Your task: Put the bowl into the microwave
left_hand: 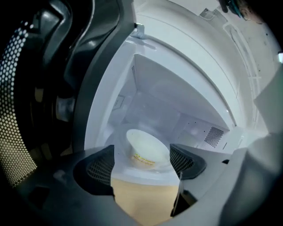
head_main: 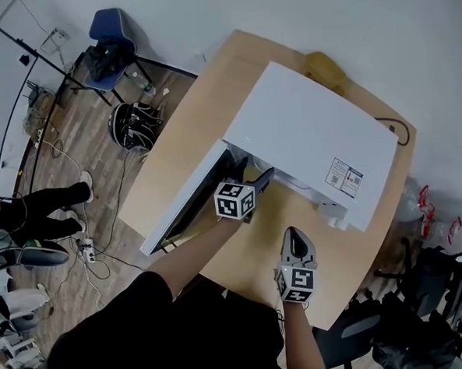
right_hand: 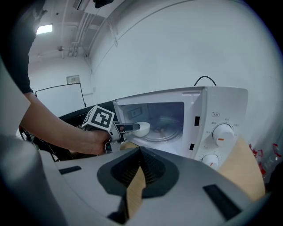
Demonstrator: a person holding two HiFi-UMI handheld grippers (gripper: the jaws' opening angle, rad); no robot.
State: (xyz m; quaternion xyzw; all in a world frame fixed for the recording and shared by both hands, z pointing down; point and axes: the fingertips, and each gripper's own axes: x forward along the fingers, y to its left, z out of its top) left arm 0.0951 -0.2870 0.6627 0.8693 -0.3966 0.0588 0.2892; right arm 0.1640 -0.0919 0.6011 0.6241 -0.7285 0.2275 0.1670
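A white bowl (left_hand: 148,148) with print on its side rests just inside the cavity of the white microwave (head_main: 306,136), whose door (head_main: 182,210) hangs open to the left. My left gripper (left_hand: 142,159) is open at the cavity's mouth, one jaw on each side of the bowl's near edge. In the right gripper view the bowl (right_hand: 142,128) sits at the tip of the left gripper (right_hand: 132,128). The microwave's top hides the bowl in the head view. My right gripper (head_main: 297,237) is shut and empty, low over the wooden table (head_main: 210,103) in front of the microwave.
Two knobs (right_hand: 222,134) are on the microwave's right panel. A black cable (head_main: 395,131) runs behind it. On the floor to the left are a blue chair (head_main: 109,39), a dark bag (head_main: 134,123), cables and a person's legs (head_main: 37,207). Dark chairs and bags crowd the right.
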